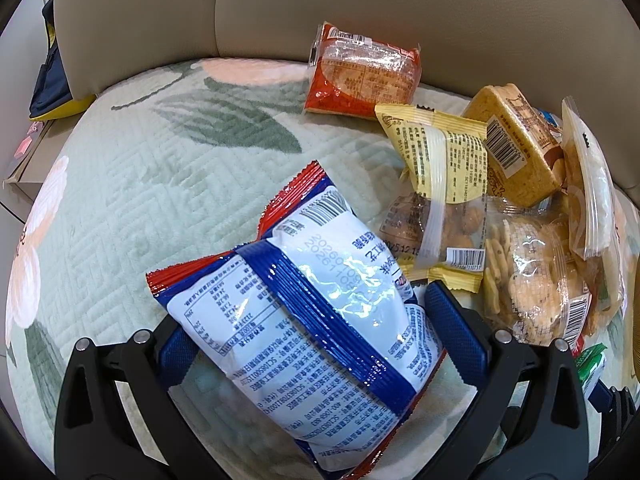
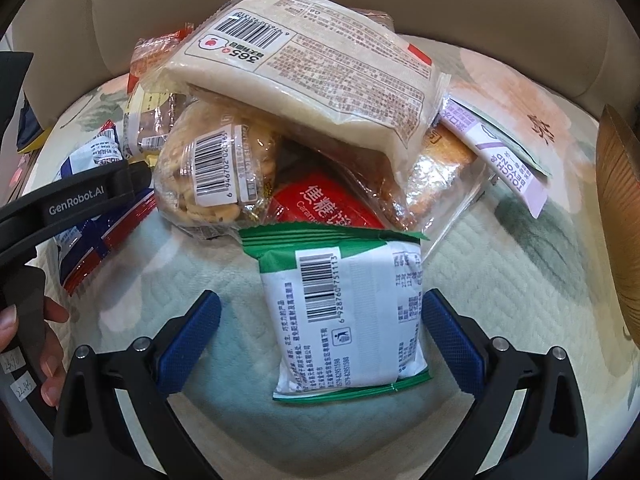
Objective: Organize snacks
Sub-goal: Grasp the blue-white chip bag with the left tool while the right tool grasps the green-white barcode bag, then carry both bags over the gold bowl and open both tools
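A white, blue and red snack bag [image 1: 304,300] lies back side up on the pale green quilted cover [image 1: 120,208], between the wide-apart fingers of my left gripper [image 1: 308,312]; its left pad is partly hidden under the bag. A green-and-white packet [image 2: 344,320] lies between the fingers of my open right gripper [image 2: 322,295], close to the right pad [image 2: 452,336]. Behind it is a heap: a big white packet [image 2: 312,68], a cracker bag [image 2: 216,176], a red caramel packet [image 2: 324,204] and a purple-labelled packet [image 2: 508,160].
A red packet [image 1: 360,72], a yellow packet [image 1: 436,160] and a brown cake block [image 1: 516,140] lie near the beige backrest [image 1: 360,0]. The left gripper's black arm [image 2: 80,200] and a hand [image 2: 52,360] sit left of the heap. A wooden object [image 2: 620,220] stands right.
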A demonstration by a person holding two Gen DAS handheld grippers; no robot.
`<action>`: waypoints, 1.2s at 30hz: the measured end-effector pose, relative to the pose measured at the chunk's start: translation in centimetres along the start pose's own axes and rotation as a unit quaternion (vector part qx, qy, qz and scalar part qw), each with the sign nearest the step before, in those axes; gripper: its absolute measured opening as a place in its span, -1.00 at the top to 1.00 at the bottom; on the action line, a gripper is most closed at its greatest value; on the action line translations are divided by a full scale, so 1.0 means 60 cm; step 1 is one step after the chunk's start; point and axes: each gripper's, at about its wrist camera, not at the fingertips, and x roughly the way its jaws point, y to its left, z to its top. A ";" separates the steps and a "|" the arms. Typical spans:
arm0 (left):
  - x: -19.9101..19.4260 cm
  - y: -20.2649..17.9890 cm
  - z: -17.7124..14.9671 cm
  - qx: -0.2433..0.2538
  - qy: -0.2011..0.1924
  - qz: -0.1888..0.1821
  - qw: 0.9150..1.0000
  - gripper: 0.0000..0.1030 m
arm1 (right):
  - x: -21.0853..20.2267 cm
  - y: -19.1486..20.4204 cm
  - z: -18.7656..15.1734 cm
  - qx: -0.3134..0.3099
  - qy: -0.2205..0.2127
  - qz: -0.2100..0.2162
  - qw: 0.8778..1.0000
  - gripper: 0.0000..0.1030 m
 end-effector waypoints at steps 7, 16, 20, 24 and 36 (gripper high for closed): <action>-0.001 0.000 -0.001 0.004 0.006 -0.004 1.000 -0.94 | 0.000 -0.005 0.019 0.000 0.018 0.012 1.000 -0.65; -0.030 0.011 -0.004 0.008 -0.012 -0.014 1.000 0.05 | -0.027 -0.042 0.037 0.048 -0.008 0.037 0.998 0.04; -0.043 0.008 -0.015 0.011 -0.021 -0.007 1.000 0.09 | -0.061 -0.049 0.048 0.054 -0.038 0.049 0.997 0.04; -0.064 0.006 -0.022 0.013 -0.030 0.000 0.999 0.17 | -0.095 -0.065 0.062 0.070 -0.068 0.067 0.993 0.04; -0.159 -0.021 -0.050 0.030 -0.072 0.001 0.997 0.20 | -0.176 -0.121 0.063 0.135 -0.124 0.131 0.974 0.04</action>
